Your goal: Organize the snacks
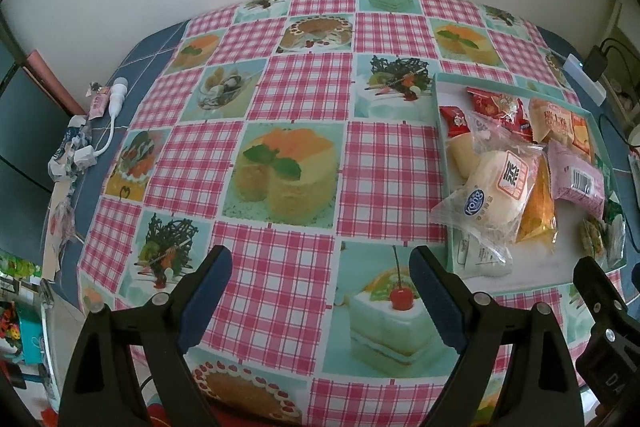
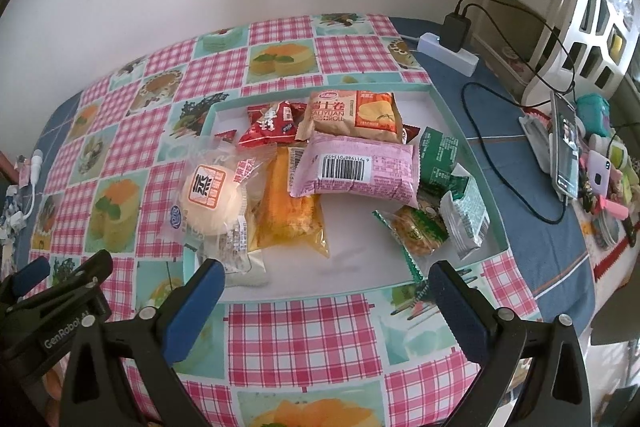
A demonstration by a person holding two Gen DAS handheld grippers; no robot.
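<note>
A shallow teal-rimmed tray [image 2: 476,163] with a white floor holds several wrapped snacks. Among them are a round white bun [image 2: 210,195] overhanging the left rim, an orange cake packet [image 2: 288,215], a pink packet with a barcode [image 2: 360,167], a beige Swiss-roll packet [image 2: 352,115], red sachets [image 2: 272,123] and green packets [image 2: 466,219]. My right gripper [image 2: 326,269] is open just above the tray's near rim, holding nothing. My left gripper [image 1: 320,255] is open over bare tablecloth, left of the tray [image 1: 439,115] and the bun [image 1: 496,183].
A pink-checked cake-print tablecloth [image 1: 296,95] covers the table. A white power strip with a black charger [image 2: 450,47] and cables lies behind the tray. A phone on a stand [image 2: 564,147] and small clutter crowd the right edge. A white cable [image 1: 116,99] and wrappers sit far left.
</note>
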